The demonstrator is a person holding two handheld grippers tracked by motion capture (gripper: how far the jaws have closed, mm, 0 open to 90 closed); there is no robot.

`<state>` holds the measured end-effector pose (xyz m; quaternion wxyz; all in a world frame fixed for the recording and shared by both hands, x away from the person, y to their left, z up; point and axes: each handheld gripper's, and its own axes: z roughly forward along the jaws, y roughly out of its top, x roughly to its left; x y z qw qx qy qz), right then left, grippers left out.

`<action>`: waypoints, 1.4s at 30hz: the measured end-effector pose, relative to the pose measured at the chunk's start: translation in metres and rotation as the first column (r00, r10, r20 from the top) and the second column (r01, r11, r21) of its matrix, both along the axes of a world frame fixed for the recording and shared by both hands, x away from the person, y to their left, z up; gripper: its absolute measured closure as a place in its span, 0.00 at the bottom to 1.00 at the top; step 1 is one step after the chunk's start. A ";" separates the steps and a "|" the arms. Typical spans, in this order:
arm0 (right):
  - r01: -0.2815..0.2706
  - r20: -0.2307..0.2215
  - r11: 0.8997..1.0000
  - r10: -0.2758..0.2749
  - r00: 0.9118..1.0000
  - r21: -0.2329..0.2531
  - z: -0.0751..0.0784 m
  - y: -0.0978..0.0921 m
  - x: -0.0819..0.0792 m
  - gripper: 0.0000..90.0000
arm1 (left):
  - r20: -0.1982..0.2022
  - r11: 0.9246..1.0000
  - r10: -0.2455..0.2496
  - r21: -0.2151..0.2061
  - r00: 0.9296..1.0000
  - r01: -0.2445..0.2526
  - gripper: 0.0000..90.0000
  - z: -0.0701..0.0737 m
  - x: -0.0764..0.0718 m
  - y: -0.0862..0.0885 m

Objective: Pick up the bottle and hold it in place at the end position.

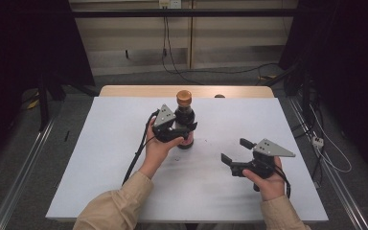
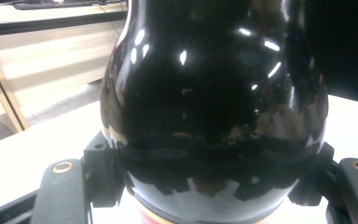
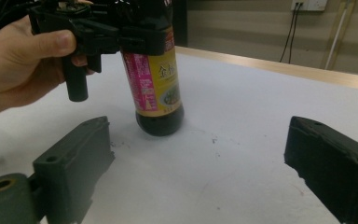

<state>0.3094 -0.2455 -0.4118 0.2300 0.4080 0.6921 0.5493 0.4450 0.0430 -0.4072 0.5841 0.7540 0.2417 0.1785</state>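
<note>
Left gripper point(image 1: 184, 130) is clamped around the dark sauce bottle point(image 1: 184, 117), jaws pinching the body above the yellow-pink label point(image 3: 157, 81), roughly mid-height. Bottle stands upright on the white table cover point(image 1: 105, 158), centre-rear of the table, base looks to be on the surface. Gripping above the label likely puts the pads on the wider glass shoulder, so it stays steady while the cap gets worked; the left gripper view shows glossy black glass seated between both jaws. Brown cap point(image 1: 184, 97) is on and nothing touches it. Right gripper point(image 1: 237, 152) hangs well apart, to the bottle's right and nearer the person, jaws spread wide with nothing between them, aimed at the bottle in its own view. Probably staged for the cap or a handover. Room: open cover on all sides of the bottle, rear wooden edge point(image 1: 139, 90) is the nearest boundary, right approach path is unobstructed.
</note>
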 end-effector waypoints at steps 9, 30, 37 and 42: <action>-0.009 -0.011 1.000 0.009 1.000 0.008 0.013 0.014 0.016 0.10 | -0.003 1.000 -0.001 -0.001 1.000 0.001 0.32 0.000 0.000 0.000; -0.067 -0.024 0.998 0.067 0.997 0.002 0.048 0.036 0.048 0.36 | -0.005 1.000 0.000 0.006 1.000 0.000 0.33 0.000 0.000 0.000; -0.097 -0.026 0.995 0.097 0.995 0.008 0.061 0.039 0.057 0.62 | -0.006 1.000 0.000 0.007 1.000 0.000 0.33 0.000 0.000 0.000; -0.120 -0.011 0.993 0.120 0.993 -0.012 0.068 0.044 0.061 0.78 | -0.005 1.000 0.000 0.008 1.000 0.000 0.33 0.000 0.000 0.000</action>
